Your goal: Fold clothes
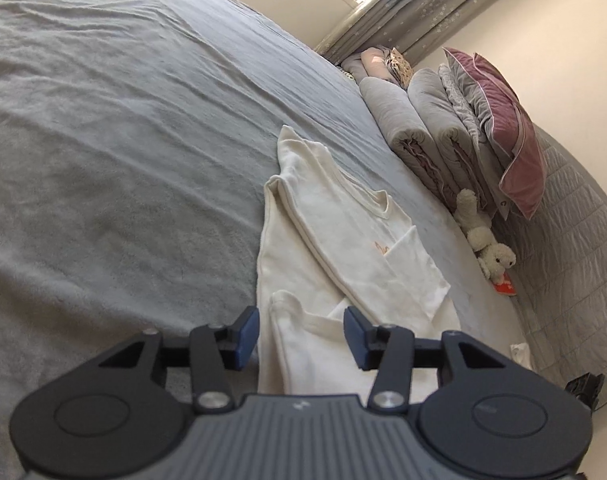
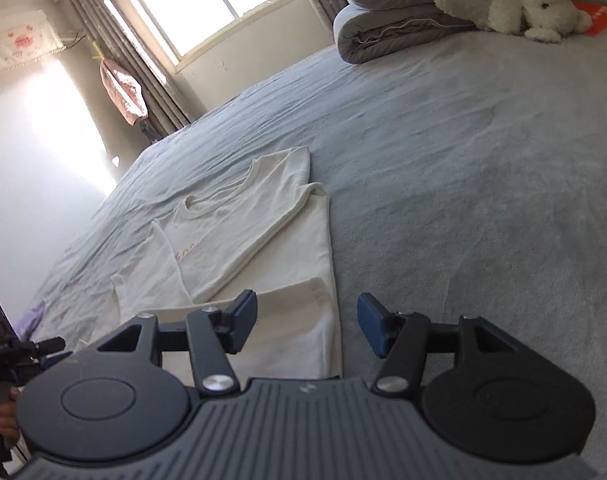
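A cream long-sleeved shirt (image 1: 343,240) lies flat on the grey bed sheet (image 1: 123,140), partly folded, with its sides turned in and the neckline facing up. My left gripper (image 1: 301,334) hovers over the shirt's near hem, jaws apart, with nothing pinched between the blue pads. In the right wrist view the same shirt (image 2: 239,240) stretches away from me. My right gripper (image 2: 307,326) stands open above its near right corner, the pads clear of the cloth.
Rolled grey quilts (image 1: 415,132) and a pink pillow (image 1: 507,128) are stacked at the bed's head, with a white plush toy (image 2: 523,8) and a red card (image 1: 505,288) beside them. A window with curtains (image 2: 207,4) is behind. The other gripper (image 2: 19,356) shows at the left edge.
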{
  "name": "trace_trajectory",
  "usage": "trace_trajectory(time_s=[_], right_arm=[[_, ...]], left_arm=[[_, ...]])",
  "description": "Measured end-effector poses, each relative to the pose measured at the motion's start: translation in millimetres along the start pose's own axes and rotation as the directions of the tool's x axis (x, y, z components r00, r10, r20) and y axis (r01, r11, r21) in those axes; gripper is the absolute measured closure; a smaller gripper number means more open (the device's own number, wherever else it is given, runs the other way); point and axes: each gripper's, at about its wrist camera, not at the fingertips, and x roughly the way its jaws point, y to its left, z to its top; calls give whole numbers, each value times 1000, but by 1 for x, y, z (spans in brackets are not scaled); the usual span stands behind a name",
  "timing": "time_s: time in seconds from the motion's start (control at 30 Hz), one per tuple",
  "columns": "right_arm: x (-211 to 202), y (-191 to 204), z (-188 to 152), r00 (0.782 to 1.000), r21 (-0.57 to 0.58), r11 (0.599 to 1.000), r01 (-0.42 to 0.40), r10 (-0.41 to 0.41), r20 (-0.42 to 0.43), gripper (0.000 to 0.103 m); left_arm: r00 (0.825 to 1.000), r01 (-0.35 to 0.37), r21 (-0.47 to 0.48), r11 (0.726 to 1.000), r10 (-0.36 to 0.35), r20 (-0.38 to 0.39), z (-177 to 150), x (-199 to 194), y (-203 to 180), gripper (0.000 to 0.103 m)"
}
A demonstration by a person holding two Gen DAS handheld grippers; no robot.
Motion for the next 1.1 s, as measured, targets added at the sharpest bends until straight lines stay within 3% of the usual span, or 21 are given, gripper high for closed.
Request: trace_trajectory(time_s=[0.07, 0.1, 0.2, 0.3, 0.53, 0.67, 0.83, 1.1], right_arm=[[8, 12, -10, 998, -115, 992, 60, -60, 0, 53], [10, 18, -15, 996, -162, 983, 88, -86, 16, 63], [18, 34, -28, 985, -295, 940, 171, -157, 69, 78], [15, 40, -34, 978, -346, 915, 205, -177, 112, 89], [-1, 44, -36, 962, -365, 895, 255, -195, 193, 91], [1, 46, -38, 964, -373, 893, 250, -193, 184, 91], [4, 43, -36, 970, -352, 908, 228, -179, 167, 91], [-12, 52, -39, 937, -360, 886, 293, -191, 293, 94]], left_arm=[[998, -59, 89, 994, 58, 20, -7, 1, -11, 64], [996, -86, 133, 987, 82, 39, -11, 1, -16, 75], [984, -162, 265, 950, 137, 110, -27, 1, -32, 89], [971, -215, 349, 912, 160, 179, -40, -2, -42, 95], [946, -262, 375, 889, 160, 283, -54, -15, -48, 97], [940, -288, 402, 869, 176, 292, -59, -14, -52, 97], [935, -294, 396, 870, 174, 310, -59, -15, -54, 97], [901, -326, 414, 850, 146, 409, -63, -26, -64, 97]])
